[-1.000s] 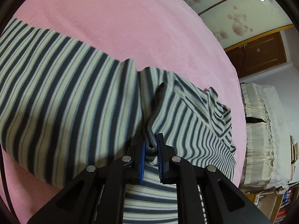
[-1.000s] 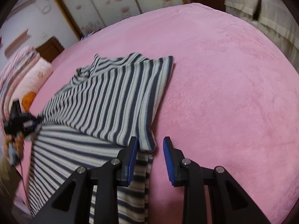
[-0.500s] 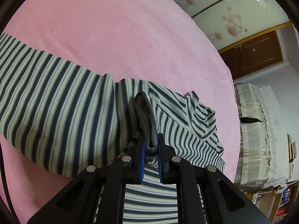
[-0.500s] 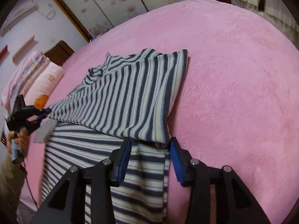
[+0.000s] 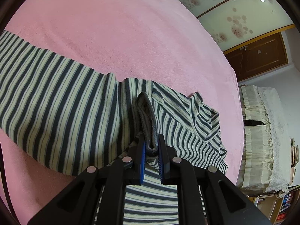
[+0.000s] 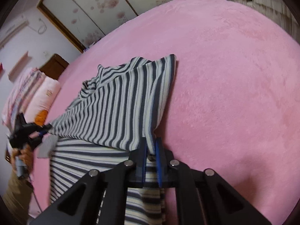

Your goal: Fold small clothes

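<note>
A dark-and-cream striped garment (image 5: 56, 103) lies partly folded on the pink bed (image 5: 112, 28). My left gripper (image 5: 151, 140) is shut on a bunched grey ribbed edge (image 5: 148, 112) of it, held a little above the bed. In the right wrist view the same garment (image 6: 121, 108) has its upper layer folded over. My right gripper (image 6: 150, 142) is closing, its blue pads pinching the fold's near corner. The left gripper (image 6: 40, 129) shows at the far left, gripping the opposite corner, with a person's hand (image 6: 22, 155) behind it.
The pink bed cover (image 6: 234, 84) stretches wide beyond the garment. Pillows (image 6: 43, 97) lie at the bed's left end. Flowered wardrobe doors (image 5: 234, 15), a brown door (image 5: 256, 56) and cream-draped furniture (image 5: 258, 131) stand past the bed's edge.
The right gripper moved from beside the garment's edge to straddle the fold's corner, then closed on it. The left gripper lifted its gathered edge slightly, then stayed still.
</note>
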`<action>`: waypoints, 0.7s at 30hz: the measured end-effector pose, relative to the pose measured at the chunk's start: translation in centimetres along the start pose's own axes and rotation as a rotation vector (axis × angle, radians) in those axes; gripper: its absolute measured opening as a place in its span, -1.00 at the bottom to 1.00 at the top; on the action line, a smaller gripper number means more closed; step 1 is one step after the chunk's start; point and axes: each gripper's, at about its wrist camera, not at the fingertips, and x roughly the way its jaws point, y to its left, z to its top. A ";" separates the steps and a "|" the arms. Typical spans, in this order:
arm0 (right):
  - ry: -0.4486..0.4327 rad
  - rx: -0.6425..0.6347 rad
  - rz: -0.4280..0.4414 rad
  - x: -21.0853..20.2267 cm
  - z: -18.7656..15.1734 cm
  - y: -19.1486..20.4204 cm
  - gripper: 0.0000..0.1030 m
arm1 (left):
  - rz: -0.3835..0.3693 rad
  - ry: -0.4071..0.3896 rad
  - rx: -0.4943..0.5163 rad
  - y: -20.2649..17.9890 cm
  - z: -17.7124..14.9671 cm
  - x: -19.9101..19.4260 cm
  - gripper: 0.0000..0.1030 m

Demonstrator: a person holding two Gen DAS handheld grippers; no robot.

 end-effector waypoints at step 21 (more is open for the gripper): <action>0.016 -0.060 -0.138 -1.3 -0.4 0.3 -0.54 | 0.127 -0.004 0.094 3.9 -0.6 -0.3 0.06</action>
